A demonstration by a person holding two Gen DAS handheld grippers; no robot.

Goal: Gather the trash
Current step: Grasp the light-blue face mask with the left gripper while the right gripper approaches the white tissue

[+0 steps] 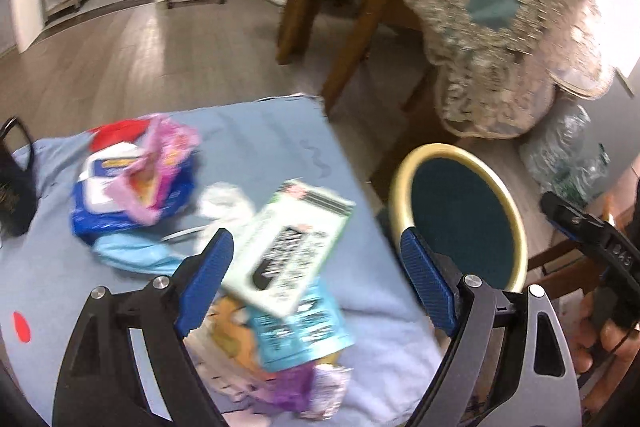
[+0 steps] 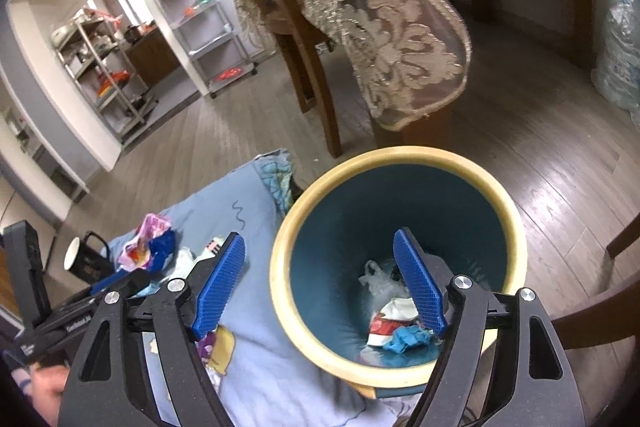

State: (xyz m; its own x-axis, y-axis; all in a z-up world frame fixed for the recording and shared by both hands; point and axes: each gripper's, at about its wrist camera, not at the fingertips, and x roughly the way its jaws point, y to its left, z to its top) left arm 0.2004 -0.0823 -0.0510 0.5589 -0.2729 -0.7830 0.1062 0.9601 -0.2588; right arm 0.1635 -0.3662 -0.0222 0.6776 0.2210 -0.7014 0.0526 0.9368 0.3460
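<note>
Beside the blue-covered table's point(image 1: 280, 135) right edge stands the teal bin point(image 2: 280, 267), already holding scraps, with bare wood floor point(image 2: 540, 155) beyond and a lace-draped chair point(image 2: 312, 39) close behind. Wrappers and a green-white packet point(image 1: 288, 247) lie on the cloth. The left gripper point(image 1: 316, 267) is spread over the packet; the right gripper point(image 2: 320, 279) is spread above the bin's rim.

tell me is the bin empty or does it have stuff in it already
Not empty. The right wrist view looks down into the bin: a clear plastic bag, a red-and-white wrapper and blue scrap lie at the bottom.

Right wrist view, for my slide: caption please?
Open right claw over teal trash bin holding discarded wrappers.
</note>
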